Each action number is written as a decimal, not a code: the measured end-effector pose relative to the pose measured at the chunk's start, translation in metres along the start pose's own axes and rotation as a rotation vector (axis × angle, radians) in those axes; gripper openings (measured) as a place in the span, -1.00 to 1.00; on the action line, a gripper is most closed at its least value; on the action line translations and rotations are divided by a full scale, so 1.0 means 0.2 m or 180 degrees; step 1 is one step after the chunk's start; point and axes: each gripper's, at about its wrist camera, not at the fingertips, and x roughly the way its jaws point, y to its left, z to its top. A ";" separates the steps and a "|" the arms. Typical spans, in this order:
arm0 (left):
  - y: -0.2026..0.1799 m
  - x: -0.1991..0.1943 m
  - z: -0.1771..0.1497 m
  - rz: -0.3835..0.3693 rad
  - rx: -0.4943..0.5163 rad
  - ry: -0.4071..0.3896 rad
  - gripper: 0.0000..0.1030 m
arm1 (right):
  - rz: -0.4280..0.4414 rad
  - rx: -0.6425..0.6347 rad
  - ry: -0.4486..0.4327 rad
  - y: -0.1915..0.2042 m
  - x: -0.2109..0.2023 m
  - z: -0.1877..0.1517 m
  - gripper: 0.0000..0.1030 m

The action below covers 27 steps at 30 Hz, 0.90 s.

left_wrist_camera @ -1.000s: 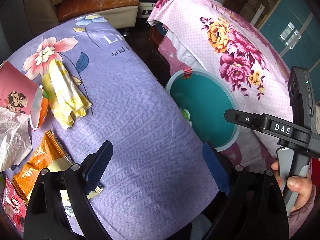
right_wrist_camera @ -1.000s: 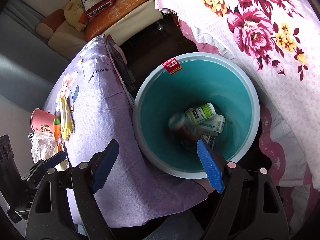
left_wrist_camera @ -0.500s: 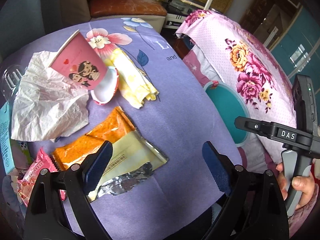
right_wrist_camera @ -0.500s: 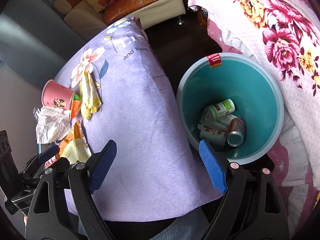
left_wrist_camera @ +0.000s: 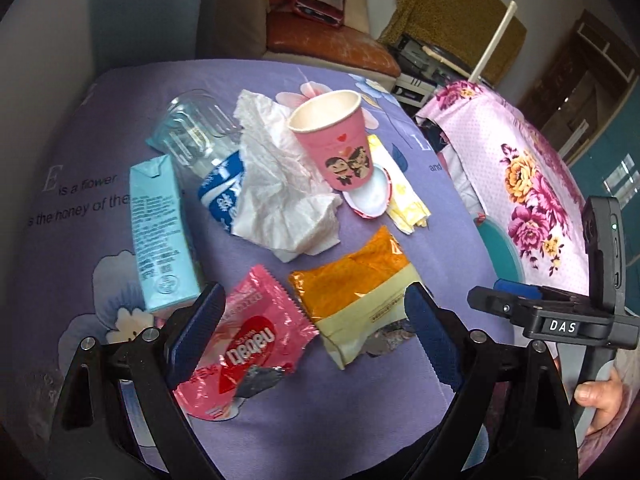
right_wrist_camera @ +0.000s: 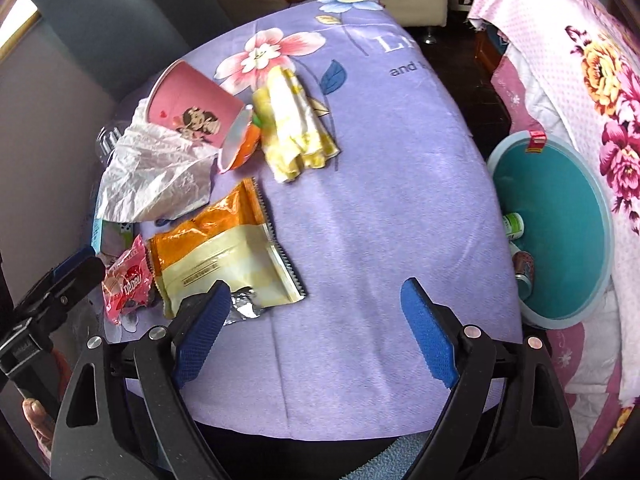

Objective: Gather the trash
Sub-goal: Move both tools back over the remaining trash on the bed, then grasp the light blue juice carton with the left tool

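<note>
Trash lies on the lilac-clothed bench [left_wrist_camera: 360,392]: a pink cartoon paper cup [left_wrist_camera: 334,140], crumpled tissue [left_wrist_camera: 280,184], a pale blue carton [left_wrist_camera: 160,236], an orange wrapper [left_wrist_camera: 352,276] and a pink wrapper [left_wrist_camera: 248,340] with upside-down lettering I cannot read. The cloth reads "is a flower". The right gripper's body [left_wrist_camera: 560,320] says "DAS". Left gripper [left_wrist_camera: 316,332] and right gripper [right_wrist_camera: 316,320] hold nothing; jaws apart, the right's just widening. The teal bin [right_wrist_camera: 560,240] stands right.
</note>
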 end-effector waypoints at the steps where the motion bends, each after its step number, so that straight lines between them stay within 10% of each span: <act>1: 0.04 -0.02 0.01 0.0056 -0.0023 -0.0035 0.77 | 0.0001 -0.0068 0.0022 0.05 0.01 0.00 0.61; 11: 0.33 0.06 0.06 0.0557 -0.0189 0.0104 0.75 | -0.0046 -0.0395 0.0178 0.30 0.09 0.00 0.61; 27: 0.55 0.17 0.11 0.0473 -0.0317 0.0339 -0.27 | 0.0074 -0.0812 0.0318 0.62 0.19 0.02 0.61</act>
